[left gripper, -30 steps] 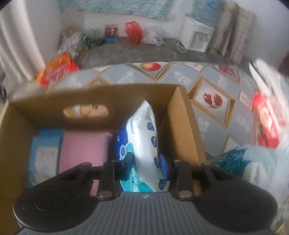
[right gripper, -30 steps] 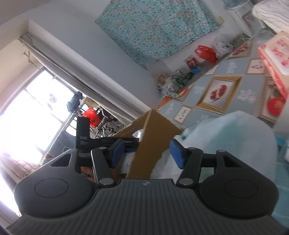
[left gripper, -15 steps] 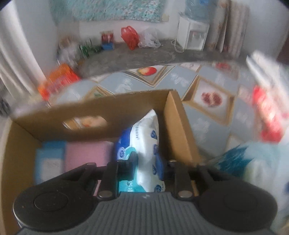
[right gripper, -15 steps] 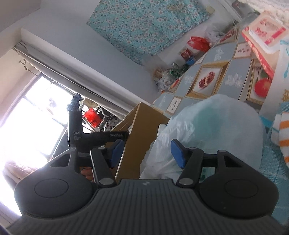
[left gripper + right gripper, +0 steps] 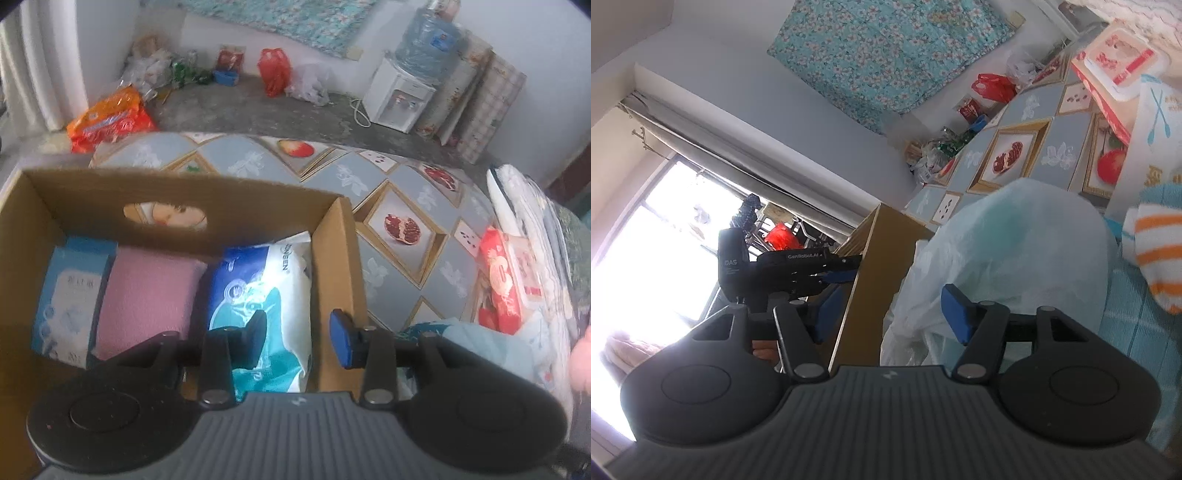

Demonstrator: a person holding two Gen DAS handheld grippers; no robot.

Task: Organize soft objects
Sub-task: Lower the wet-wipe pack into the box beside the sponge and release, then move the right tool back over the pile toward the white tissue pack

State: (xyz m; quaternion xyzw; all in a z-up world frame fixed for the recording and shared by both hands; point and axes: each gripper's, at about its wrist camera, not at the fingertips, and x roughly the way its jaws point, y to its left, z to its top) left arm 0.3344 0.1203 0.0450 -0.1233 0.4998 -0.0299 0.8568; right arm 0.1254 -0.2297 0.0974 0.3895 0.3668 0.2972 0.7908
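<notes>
The left gripper [image 5: 298,339] is opening its jaws and letting go of the blue-and-white wipes pack [image 5: 266,291], which is now leaning in the cardboard box [image 5: 338,266] against its right wall, beside the pink cloth [image 5: 146,299] and the light blue pack [image 5: 70,299] toward the left wall. That item is looking placed. A second ago the pads were pinching the pack upright; now both are clear of it and the gripper is sitting higher. The right gripper [image 5: 890,308] is hovering with jaws parted and empty at the pale plastic bag [image 5: 1015,254] just outside the box's right wall, closer to it than before, probably the next pick.
</notes>
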